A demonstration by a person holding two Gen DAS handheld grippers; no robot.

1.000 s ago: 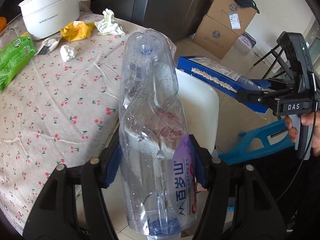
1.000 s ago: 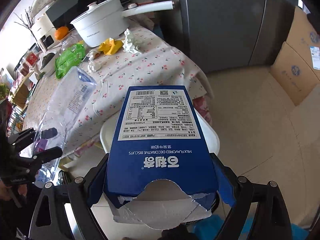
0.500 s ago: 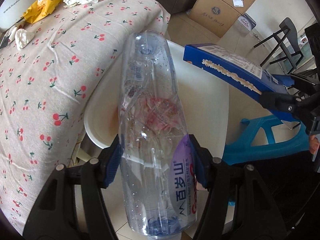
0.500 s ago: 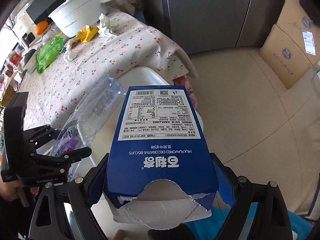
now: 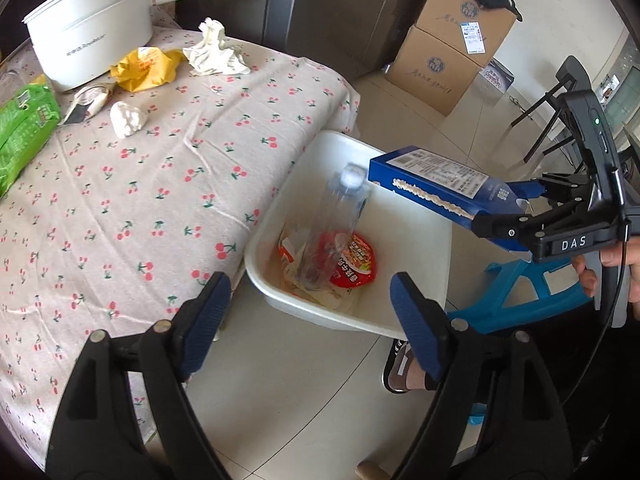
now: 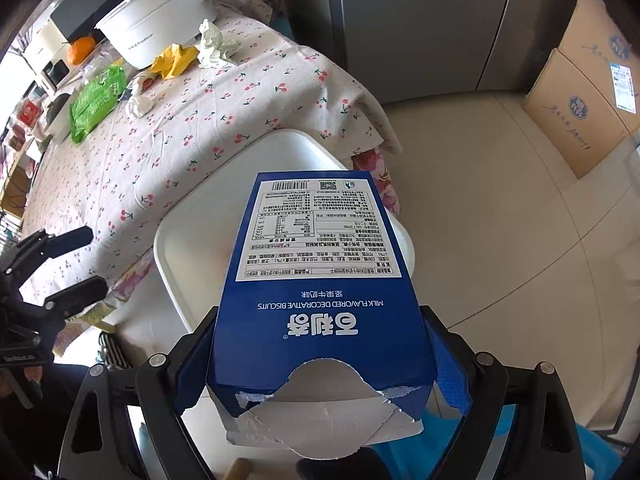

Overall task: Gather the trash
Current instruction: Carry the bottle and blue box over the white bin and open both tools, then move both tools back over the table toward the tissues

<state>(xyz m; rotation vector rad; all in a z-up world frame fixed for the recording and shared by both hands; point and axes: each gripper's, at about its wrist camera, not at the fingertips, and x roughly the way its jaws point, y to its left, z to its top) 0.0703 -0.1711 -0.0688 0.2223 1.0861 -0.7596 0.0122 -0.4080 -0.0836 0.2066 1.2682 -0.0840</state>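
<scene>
My left gripper (image 5: 310,316) is open and empty above the floor, just in front of the white bin (image 5: 404,236). A clear plastic bottle (image 5: 334,226) stands tilted inside the bin on a red wrapper (image 5: 354,260). My right gripper (image 6: 320,352) is shut on a blue biscuit box (image 6: 320,280) and holds it over the bin (image 6: 192,248). The box (image 5: 436,192) also shows in the left wrist view, over the bin's right rim. On the cherry-print table lie crumpled tissues (image 5: 214,50), a yellow wrapper (image 5: 146,66), a small white wad (image 5: 127,119) and a green packet (image 5: 20,132).
A white pot (image 5: 92,20) stands at the table's back. Cardboard boxes (image 5: 452,44) are stacked by the far wall. A blue stool (image 5: 516,300) stands right of the bin. A grey fridge (image 6: 420,20) is behind the table. A person's foot (image 5: 404,368) is on the floor.
My left gripper opened and let go of the bottle, which dropped into the bin. The left gripper pulled back. The right gripper moved the box over the bin.
</scene>
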